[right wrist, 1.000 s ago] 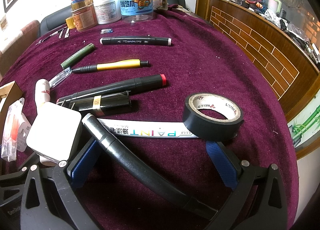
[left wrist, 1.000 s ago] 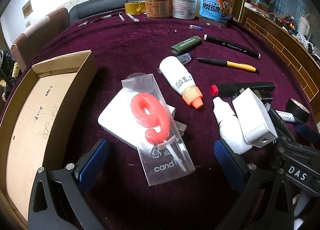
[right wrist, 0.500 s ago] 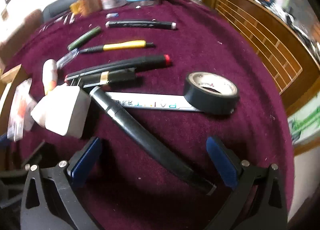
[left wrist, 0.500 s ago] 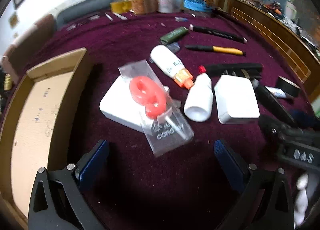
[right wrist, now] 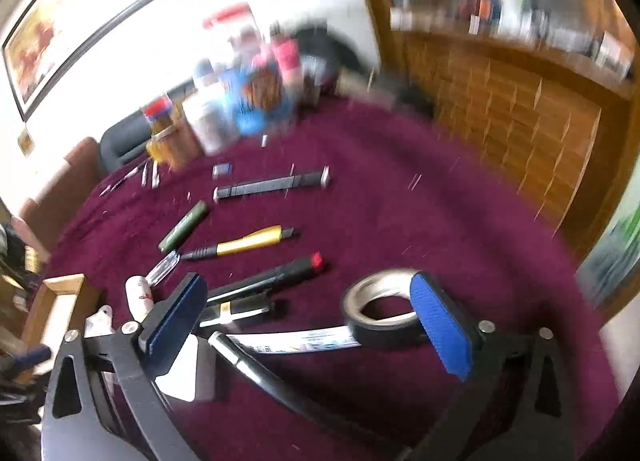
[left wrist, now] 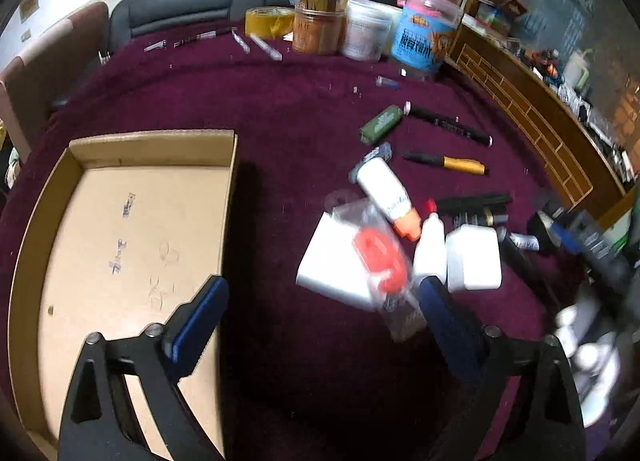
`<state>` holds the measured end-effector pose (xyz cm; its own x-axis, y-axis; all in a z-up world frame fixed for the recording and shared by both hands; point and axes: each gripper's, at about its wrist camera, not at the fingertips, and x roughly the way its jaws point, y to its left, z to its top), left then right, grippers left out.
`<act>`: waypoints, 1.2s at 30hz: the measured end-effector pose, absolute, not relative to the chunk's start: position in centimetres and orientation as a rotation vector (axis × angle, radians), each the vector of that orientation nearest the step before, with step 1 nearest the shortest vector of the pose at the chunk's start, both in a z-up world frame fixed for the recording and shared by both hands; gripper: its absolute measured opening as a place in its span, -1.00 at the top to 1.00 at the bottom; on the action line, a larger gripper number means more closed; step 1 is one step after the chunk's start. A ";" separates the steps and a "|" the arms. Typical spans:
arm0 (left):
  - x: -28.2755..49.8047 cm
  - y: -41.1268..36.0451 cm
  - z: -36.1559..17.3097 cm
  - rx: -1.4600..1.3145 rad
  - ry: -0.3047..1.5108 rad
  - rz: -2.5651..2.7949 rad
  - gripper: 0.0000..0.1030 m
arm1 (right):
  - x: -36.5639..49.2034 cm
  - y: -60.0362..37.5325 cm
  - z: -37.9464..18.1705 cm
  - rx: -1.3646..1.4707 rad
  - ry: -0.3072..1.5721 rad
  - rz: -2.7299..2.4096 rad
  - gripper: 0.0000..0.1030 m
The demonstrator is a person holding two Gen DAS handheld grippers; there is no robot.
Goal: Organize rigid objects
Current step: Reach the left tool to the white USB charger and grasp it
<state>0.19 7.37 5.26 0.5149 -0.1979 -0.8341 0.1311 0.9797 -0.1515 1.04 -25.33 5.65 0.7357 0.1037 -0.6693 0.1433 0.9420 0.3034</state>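
**A:** While the cardboard box (left wrist: 120,229) is sitting empty at the left of the surface (left wrist: 280,109), what is the left gripper (left wrist: 320,313) doing?

**B:** It is hanging above the cloth between the box and the pile, jaws wide but closing, with nothing between them. The white block (left wrist: 332,265) and the bagged red candle (left wrist: 378,257) are lying just right of it.

**A:** And the right gripper (right wrist: 308,321)?

**B:** Its jaws are closing too, wide and gripping nothing; the black tape roll (right wrist: 380,313) is lying just by its right finger, pens beyond.

**A:** So which step is this?

**B:** I judge sorting is barely starting. Next, each gripper needs lowering over one item, squeezing, then carrying it leftward into the box.
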 end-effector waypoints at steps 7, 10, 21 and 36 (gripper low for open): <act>2.6 4.5 2.9 -0.087 1.109 -0.211 -0.44 | 1.0 -24.6 6.0 0.306 0.756 0.028 -0.89; 1.1 3.0 3.6 -0.075 1.124 -0.284 0.03 | 0.8 -25.3 5.6 0.349 0.772 0.036 -0.89; 2.3 4.5 5.8 -0.116 1.084 -0.308 0.08 | 0.9 -24.8 5.1 0.346 0.792 0.046 -0.89; -0.9 0.1 7.1 0.078 1.027 -0.550 0.04 | 1.1 -24.3 5.1 0.333 0.803 0.042 -0.89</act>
<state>-0.93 0.06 7.08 0.3951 -0.3973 -0.8283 0.4689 0.8625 -0.1900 1.08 -24.34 5.11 0.6969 0.1622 -0.6986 0.0884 0.9472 0.3081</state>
